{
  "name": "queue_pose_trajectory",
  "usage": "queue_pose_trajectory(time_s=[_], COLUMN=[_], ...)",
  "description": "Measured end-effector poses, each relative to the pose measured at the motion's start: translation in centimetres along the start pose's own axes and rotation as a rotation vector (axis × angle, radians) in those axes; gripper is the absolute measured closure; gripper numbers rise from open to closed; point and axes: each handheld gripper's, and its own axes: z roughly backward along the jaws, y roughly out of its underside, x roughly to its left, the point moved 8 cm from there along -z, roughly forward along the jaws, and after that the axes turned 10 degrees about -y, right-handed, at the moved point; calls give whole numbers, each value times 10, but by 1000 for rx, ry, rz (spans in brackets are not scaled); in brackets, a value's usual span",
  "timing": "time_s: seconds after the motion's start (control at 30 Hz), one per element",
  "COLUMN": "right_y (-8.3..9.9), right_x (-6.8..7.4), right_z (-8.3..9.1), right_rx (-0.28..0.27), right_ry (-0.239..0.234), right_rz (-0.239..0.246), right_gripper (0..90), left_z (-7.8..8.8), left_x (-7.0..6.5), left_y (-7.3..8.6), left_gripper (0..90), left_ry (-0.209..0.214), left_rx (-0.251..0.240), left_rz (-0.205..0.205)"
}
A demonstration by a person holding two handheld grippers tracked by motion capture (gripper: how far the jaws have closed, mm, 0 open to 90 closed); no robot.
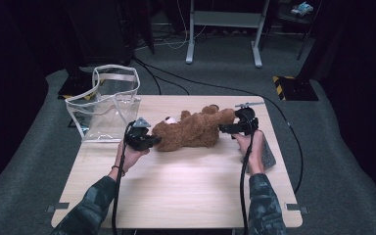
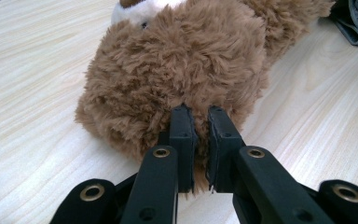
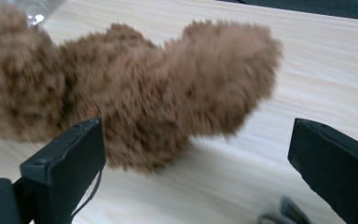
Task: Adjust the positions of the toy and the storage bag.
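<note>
left gripper (image 2: 198,140): jaws nearly together, pinching a tuft of fur at the head end of the fluffy brown plush teddy bear (image 1: 191,129). right gripper (image 1: 227,128): jaws spread wide, nothing pressed between them, held at the bear's leg end, leg (image 3: 223,79) just ahead of the jaws and apart from both pads. bear lying on its side across the middle of the light wooden table (image 1: 186,181), between the two grippers. clear plastic tote bag with pale handles (image 1: 108,103) upright at the table's far left corner, near the left gripper. folded grey cloth (image 1: 266,152) under the right hand (image 1: 252,147), at the right edge.
</note>
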Motion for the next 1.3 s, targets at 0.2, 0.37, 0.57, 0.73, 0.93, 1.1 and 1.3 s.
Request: queue_pose_trajectory(time_s=[0.2, 0.37, 0.57, 0.73, 0.93, 1.1, 1.3], right_y=[-15, -16, -13, -12, -21, -25, -20], right_x=[-1, -6, -13, -8, 5, 14, 34], right_z=[-16, -25, -21, -22, 0, 25, 61], right_rx=[27, 42, 40, 23, -52, -106, -162], right_ry=[-12, 15, 9, 38, 69, 72, 78], right_rz=[-21, -17, -5, 35, 115, 144, 190], right_gripper=[136, 349, 629, 753, 776, 778, 778], left_z=[0, -4, -9, -8, 0, 5, 9], left_x=[1, 4, 4, 4, 6, 7, 9], left_y=[1, 1, -2, -5, -17, -28, -39], left_gripper=[774, 558, 664, 793, 816, 818, 819], left_ry=[6, -42, -76, -103, -149, -131, -133], left_rx=[7, 43, 28, -6, -69, -103, -129], left_rz=[0, -13, -25, -45, -87, -67, -92])
